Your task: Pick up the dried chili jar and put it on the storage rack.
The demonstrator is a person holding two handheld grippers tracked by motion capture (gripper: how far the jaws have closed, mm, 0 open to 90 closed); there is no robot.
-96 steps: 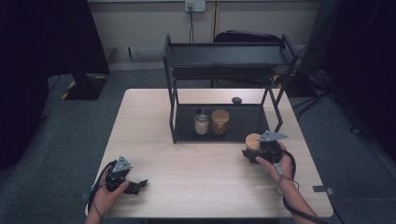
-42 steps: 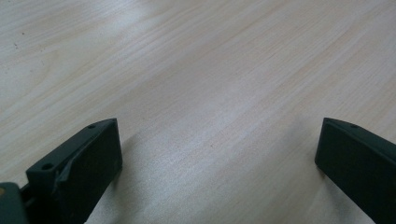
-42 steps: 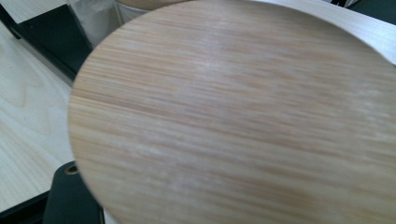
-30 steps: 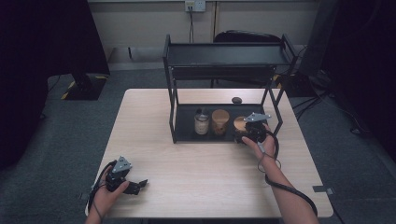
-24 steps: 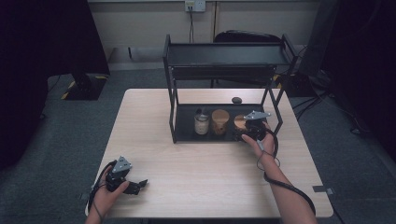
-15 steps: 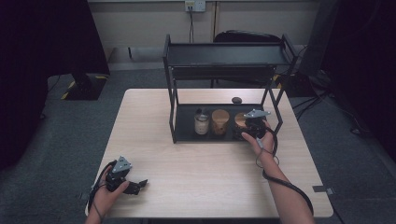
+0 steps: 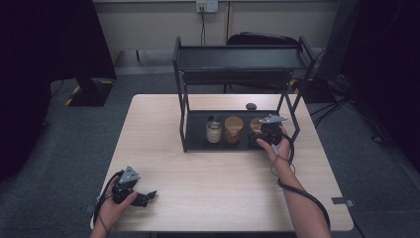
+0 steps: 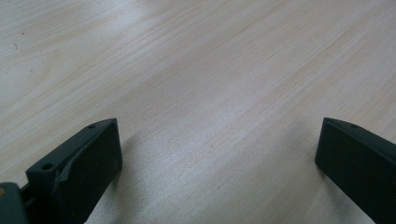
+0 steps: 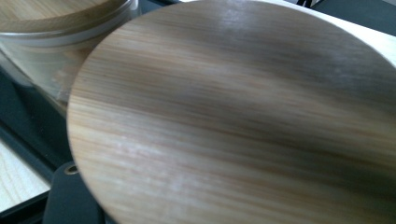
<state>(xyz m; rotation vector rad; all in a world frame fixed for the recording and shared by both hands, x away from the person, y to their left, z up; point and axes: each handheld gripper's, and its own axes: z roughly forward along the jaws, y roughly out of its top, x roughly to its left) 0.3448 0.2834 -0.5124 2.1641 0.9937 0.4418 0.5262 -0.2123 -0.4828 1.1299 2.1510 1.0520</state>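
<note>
right gripper (image 7: 262, 135): jaws clamped on jar with wood lid (image 9: 243, 116), inside black rack (image 7: 184, 124), next to another jar (image 7: 233, 129)
left gripper (image 7: 141, 197): jaws wide apart, on table (image 8: 210, 70)

The worktop (image 7: 213, 193) is pale wood with a fine, smooth, faintly sheeny grain. The shelf rack (image 7: 237, 59) looks like matt black metal. The jar lid (image 9: 243, 116) is striped wood, smooth with a soft sheen; the neighbouring jar (image 9: 37, 51) is clear and glossy. The left hand-held gripper (image 8: 210, 172) has matt black plastic-looking jaws.
</note>
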